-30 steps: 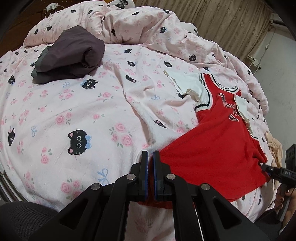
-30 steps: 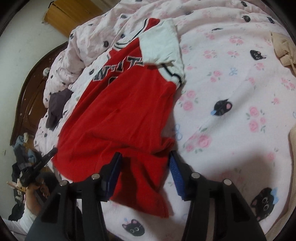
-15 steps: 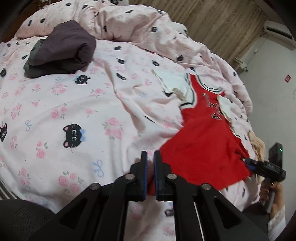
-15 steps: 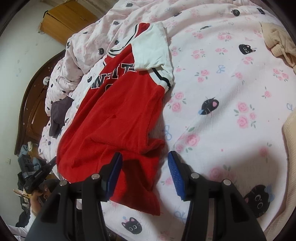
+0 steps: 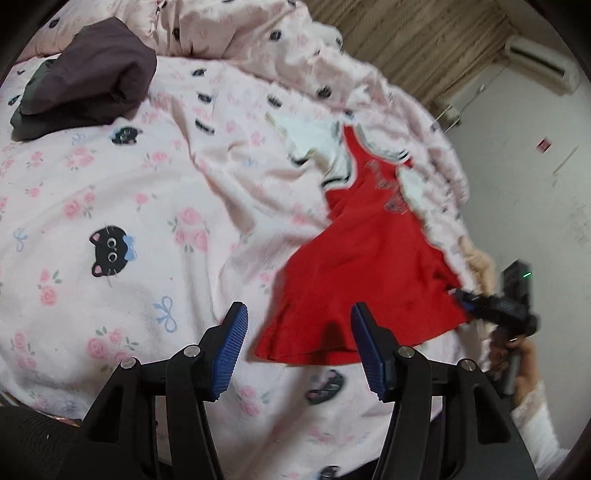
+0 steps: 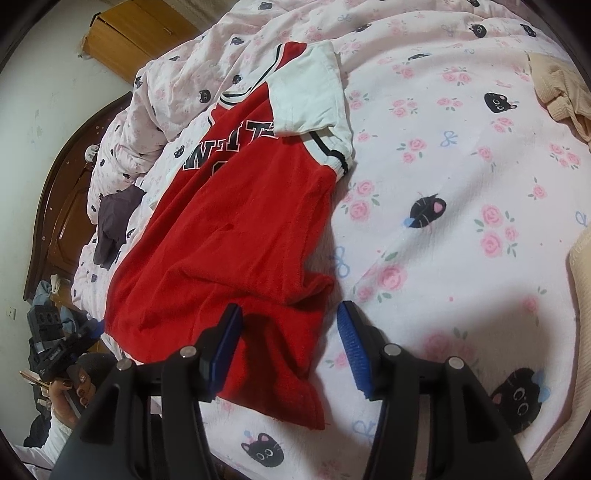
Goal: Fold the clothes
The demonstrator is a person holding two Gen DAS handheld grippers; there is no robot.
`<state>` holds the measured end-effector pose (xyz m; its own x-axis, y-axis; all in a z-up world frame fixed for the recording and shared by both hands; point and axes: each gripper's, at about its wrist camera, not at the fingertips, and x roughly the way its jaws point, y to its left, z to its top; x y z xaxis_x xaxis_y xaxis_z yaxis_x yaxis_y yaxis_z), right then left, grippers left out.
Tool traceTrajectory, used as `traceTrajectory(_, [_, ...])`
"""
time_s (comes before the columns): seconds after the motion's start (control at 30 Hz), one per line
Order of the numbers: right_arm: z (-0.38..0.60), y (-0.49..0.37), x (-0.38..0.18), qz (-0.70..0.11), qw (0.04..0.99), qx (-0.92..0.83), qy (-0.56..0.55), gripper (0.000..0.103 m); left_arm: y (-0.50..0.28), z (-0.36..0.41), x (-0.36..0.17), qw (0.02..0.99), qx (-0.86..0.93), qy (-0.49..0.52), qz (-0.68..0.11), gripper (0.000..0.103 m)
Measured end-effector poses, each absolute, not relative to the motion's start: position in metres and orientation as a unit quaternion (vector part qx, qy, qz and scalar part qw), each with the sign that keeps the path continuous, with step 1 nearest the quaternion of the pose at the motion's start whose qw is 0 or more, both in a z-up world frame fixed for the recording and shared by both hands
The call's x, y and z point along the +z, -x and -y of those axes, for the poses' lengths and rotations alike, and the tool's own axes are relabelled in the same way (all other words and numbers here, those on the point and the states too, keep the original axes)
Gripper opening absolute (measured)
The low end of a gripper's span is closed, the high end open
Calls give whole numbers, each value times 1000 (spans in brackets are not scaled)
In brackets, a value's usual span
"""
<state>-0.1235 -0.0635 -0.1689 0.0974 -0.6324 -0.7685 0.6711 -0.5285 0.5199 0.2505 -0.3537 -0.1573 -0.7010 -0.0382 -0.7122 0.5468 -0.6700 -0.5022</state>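
My left tool [image 5: 297,341] is opening, its pads spread either side of the shirt [image 5: 369,280] hem without pinching it. My right tool [image 6: 290,341] is also opening, hovering spread over the shirt's [image 6: 236,229] other hem corner on the bed [image 6: 461,184].

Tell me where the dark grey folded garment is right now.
The dark grey folded garment sits on the pink cat-print bedding, upper left in the left wrist view, apart from the red shirt, near the bunched quilt.

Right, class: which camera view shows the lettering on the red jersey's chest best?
The right wrist view: the black-and-white lettering on the red jersey is sharp and large there. The left wrist view shows the same print only small, blurred and unreadable.
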Motion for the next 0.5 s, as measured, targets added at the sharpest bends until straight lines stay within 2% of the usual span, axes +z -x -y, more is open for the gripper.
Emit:
traceTrajectory(0.1, [64, 123, -169, -20, 486, -672, -558, 58, -243, 352, -162, 169, -848, -347, -362, 53])
traceTrajectory(0.17, [63, 123, -169, -18, 486, -672, -559, 58, -240, 348, -161, 157, -854, -346, -355, 45])
traceTrajectory(0.2, [62, 123, -169, -17, 487, -671, -559, 57, -239, 345, -160, 152, -858, -345, -347, 27])
traceTrajectory(0.23, [62, 124, -168, -14, 487, -671, -559, 57, -238, 343, -158, 148, -862, -346, -340, 14])
traceTrajectory(0.33, [60, 124, -166, -8, 489, -672, -556, 57, -233, 336, -158, 139, -867, -353, -323, 5])
traceTrajectory(0.5, [58, 126, -164, -4, 485, -679, -552, 57, -235, 326, -146, 148, -885, -339, -285, 4])
